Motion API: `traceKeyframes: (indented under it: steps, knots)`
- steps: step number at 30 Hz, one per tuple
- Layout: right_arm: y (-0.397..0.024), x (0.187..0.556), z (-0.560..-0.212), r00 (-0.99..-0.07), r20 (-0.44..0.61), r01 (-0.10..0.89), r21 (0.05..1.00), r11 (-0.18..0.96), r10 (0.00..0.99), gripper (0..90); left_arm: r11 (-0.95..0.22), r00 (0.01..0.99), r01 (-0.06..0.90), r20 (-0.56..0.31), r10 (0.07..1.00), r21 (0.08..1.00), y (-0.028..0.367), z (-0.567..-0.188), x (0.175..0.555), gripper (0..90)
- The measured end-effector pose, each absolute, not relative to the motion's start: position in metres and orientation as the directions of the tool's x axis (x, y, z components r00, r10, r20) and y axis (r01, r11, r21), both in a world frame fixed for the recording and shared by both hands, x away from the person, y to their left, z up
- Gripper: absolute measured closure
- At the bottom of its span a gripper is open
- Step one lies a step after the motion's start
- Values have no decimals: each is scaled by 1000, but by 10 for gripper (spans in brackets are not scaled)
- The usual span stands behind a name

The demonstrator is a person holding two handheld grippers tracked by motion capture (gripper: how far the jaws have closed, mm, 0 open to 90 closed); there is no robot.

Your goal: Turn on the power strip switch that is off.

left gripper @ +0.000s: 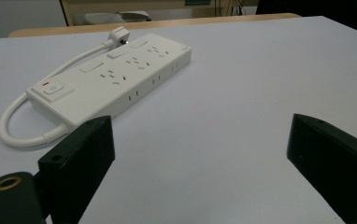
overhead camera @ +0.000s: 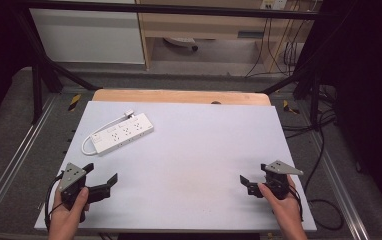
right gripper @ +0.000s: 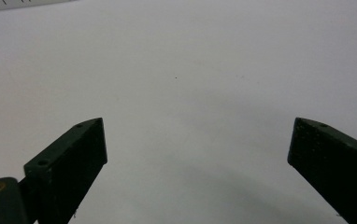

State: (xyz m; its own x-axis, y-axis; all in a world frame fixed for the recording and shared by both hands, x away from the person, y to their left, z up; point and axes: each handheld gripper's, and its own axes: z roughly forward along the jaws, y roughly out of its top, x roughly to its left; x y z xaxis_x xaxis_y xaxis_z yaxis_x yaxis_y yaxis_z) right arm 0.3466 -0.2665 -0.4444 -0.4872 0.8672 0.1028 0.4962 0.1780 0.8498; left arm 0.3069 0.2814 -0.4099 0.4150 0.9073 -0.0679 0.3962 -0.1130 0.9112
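White power strip (overhead camera: 123, 132) lies flat at the far-left of the pale worktop (overhead camera: 199, 160), diagonal, its short white cord (left gripper: 24, 109) looping round the switch end and its plug (left gripper: 119, 33) resting by the far end; bare surface lies between it and both tools, nothing obstructing. Left gripper (overhead camera: 101, 176), held in the person's left hand (overhead camera: 69, 212) at the near-left corner, points toward the strip, jaws spread wide and holding nothing. Right gripper (overhead camera: 253, 176), in the right hand (overhead camera: 285, 205) at the near-right edge, aims inward over bare worktop, jaws likewise wide apart and empty.
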Motion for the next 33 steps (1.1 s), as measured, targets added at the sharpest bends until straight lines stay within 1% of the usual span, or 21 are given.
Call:
traceKeyframes:
  steps: [3, 10, 15, 18, 20, 21, 23, 29, 30, 33]
  knots:
    - [-267, 346, -445, -496, 117, 500, 848, 173, 861, 69, -111, 417, 393, -69, 906, 913, 281, -410, 307, 77]
    - [-265, 342, -441, -487, 126, 468, 873, 137, 864, 80, -110, 423, 390, -72, 903, 914, 282, -409, 308, 73]
    - [-265, 339, -432, -492, 103, 454, 878, 153, 865, 68, -94, 426, 384, -86, 901, 918, 285, -409, 313, 68]
    - [-267, 337, -435, -500, 96, 448, 879, 162, 861, 63, -85, 420, 379, -89, 903, 921, 287, -407, 318, 68]
    - [-267, 337, -437, -500, 94, 448, 879, 165, 861, 59, -85, 420, 380, -89, 903, 921, 287, -407, 320, 68]
    - [-268, 338, -440, -491, 112, 463, 874, 150, 864, 59, -70, 417, 383, -105, 903, 921, 287, -405, 323, 68]
    - [-267, 340, -442, -492, 126, 472, 870, 143, 861, 58, -75, 421, 382, -101, 901, 921, 286, -403, 327, 68]
    - [-265, 340, -443, -495, 116, 479, 864, 159, 861, 54, -80, 425, 374, -94, 900, 924, 284, -399, 335, 69]
    - [-264, 340, -444, -500, 115, 481, 861, 165, 858, 50, -67, 423, 375, -106, 900, 924, 284, -397, 339, 72]
    - [-263, 339, -445, -498, 134, 494, 856, 153, 857, 49, -73, 428, 371, -101, 898, 926, 284, -396, 344, 72]
